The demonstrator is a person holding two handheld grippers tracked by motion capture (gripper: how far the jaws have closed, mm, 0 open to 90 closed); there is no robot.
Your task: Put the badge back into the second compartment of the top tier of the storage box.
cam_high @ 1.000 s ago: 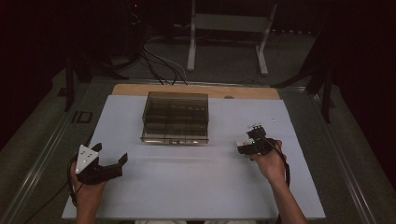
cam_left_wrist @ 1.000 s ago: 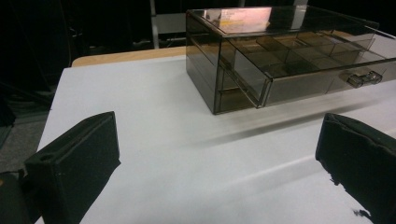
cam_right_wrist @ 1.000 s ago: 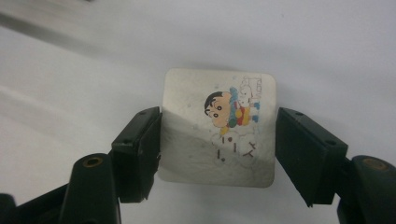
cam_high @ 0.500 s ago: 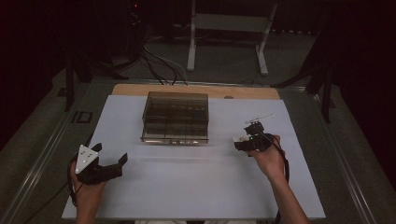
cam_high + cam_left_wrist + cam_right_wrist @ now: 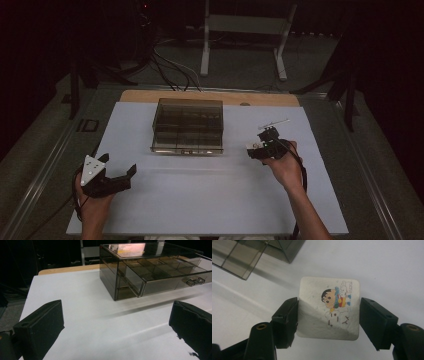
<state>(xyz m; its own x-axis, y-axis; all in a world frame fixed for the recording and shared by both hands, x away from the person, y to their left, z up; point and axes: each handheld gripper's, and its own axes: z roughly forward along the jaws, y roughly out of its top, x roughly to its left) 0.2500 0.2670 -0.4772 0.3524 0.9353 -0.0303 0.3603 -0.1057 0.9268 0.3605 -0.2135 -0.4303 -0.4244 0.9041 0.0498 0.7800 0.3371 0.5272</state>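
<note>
My right gripper is shut on a small square silver card printed with a cartoon figure. Its two black pads press on the card's left and right edges. In the high view the card shows edge-on as a pale sliver above the white sheet, right of the box. The smoked transparent drawer box stands at the middle back of the sheet, its drawer shut. One corner of the box lies beyond the card. My left gripper rests at the front left, open with nothing between its jaws, facing the box.
A white sheet covers the table, with a wooden strip along its far edge. Metal rails run along the table's sides. Beyond the table are cables and a stand's legs on the dark floor.
The right gripper has risen a little and drifted left toward the box, carrying the card. The left gripper has stayed put.
</note>
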